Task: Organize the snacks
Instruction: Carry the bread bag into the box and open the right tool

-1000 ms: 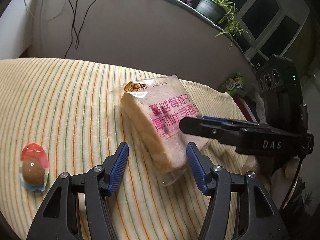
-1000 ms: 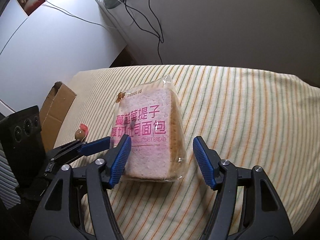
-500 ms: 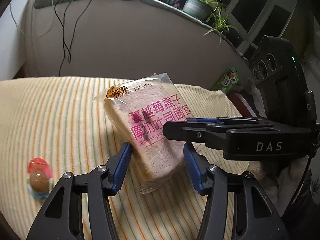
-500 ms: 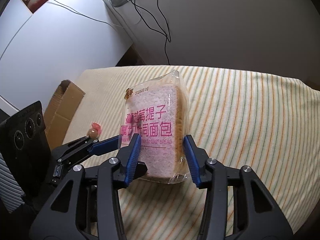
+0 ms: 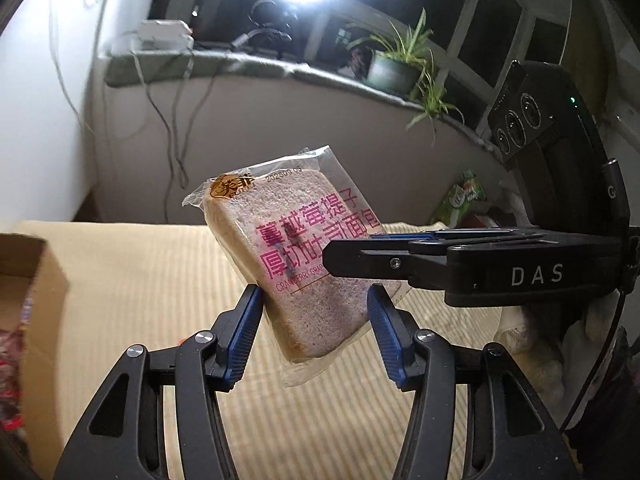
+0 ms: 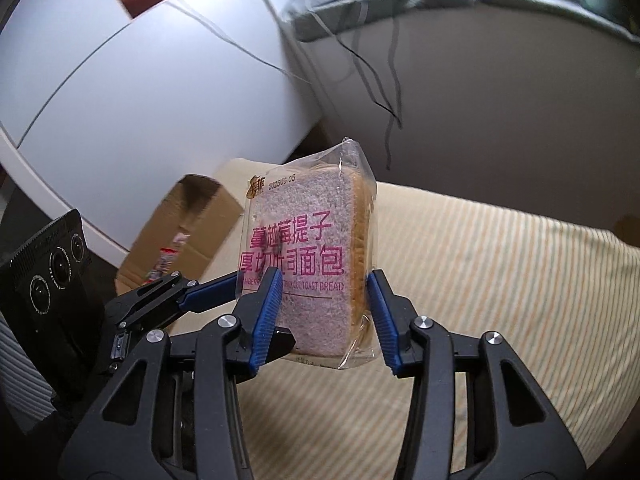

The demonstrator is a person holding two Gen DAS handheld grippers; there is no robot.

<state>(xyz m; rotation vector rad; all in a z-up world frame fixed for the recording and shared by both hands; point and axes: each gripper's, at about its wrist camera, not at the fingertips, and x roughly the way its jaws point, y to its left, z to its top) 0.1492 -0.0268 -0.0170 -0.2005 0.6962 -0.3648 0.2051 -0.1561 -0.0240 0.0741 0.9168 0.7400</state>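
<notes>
A clear bag of sliced toast bread with pink lettering hangs in the air above the striped cloth. My left gripper and my right gripper are both shut on its lower part, from different sides. The bread bag also shows in the right wrist view, held upright. The right gripper's arm crosses in front of the bag in the left wrist view. The left gripper's fingers reach in from the left in the right wrist view.
An open cardboard box with a red-and-white snack packet inside stands off the left end of the striped surface; its corner shows in the left wrist view. A wall with hanging cables lies behind. A potted plant sits on the ledge.
Both grippers closed on the bread bag and lifted it off the striped cloth. The views tilted upward, and the cardboard box came into the left wrist view.
</notes>
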